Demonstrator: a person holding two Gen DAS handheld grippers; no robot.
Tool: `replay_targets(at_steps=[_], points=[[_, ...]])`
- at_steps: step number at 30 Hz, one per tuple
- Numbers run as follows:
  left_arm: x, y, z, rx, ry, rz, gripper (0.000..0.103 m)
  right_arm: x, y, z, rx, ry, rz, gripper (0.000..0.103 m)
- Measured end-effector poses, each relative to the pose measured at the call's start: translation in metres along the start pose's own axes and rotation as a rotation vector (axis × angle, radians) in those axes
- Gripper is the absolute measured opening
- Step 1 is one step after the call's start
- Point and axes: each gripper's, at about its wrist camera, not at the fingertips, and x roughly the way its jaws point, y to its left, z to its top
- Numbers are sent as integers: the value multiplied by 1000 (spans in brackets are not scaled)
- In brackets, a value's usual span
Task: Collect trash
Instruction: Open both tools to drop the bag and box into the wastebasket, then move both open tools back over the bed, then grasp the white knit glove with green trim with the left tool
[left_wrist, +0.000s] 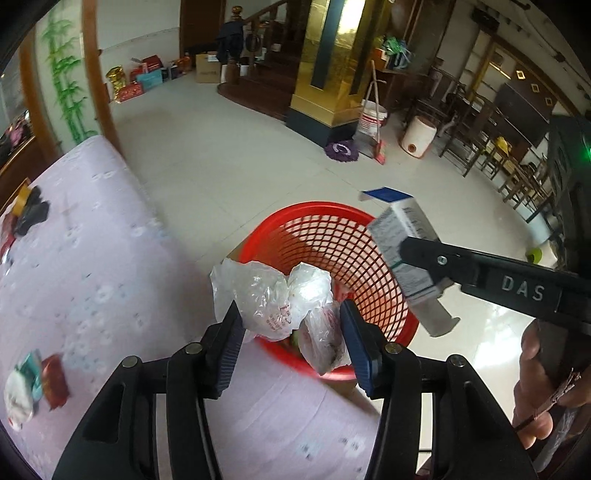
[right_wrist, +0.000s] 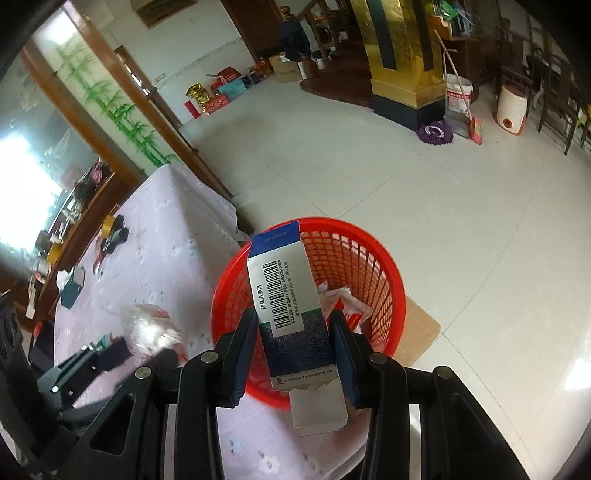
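Left wrist view: left tool (left_wrist: 291, 332) clamped on plastic bags (left_wrist: 273, 295) over red basket (left_wrist: 332, 236) | right tool (right_wrist: 293, 354) clamped on carton (right_wrist: 288, 295), same spot | inside: some paper; neither dropped | surface (left_wrist: 92, 240): wrappers (left_wrist: 33, 384) remain

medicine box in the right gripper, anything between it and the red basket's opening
Nothing visible does: the white and blue cardboard medicine box hangs over the red plastic mesh basket, whose open mouth holds only crumpled paper low inside.
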Motion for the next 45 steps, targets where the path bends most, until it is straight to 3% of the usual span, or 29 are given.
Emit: replay_targets(at_steps=[3,10,15,20,35,45], points=[[11,-8,6,19,-9,11,62,11,-4,10,1,6,-2,45],[8,-6,7,19,-22,-9,65,16,-14,26,19,13,16,50],[-13,4,-5,25,-51,45,65,3,-6,24,7,8,22,51],[-48,37,-33,-45,-81,108,65,-17,23,2,-43,-11,51,51],[-125,153,-134,-305,-77,271,65,12,148,-99,-226,181,182,50],[-153,254,-176,-377,-53,475,70,29,215,-127,-384,268,207,49]])
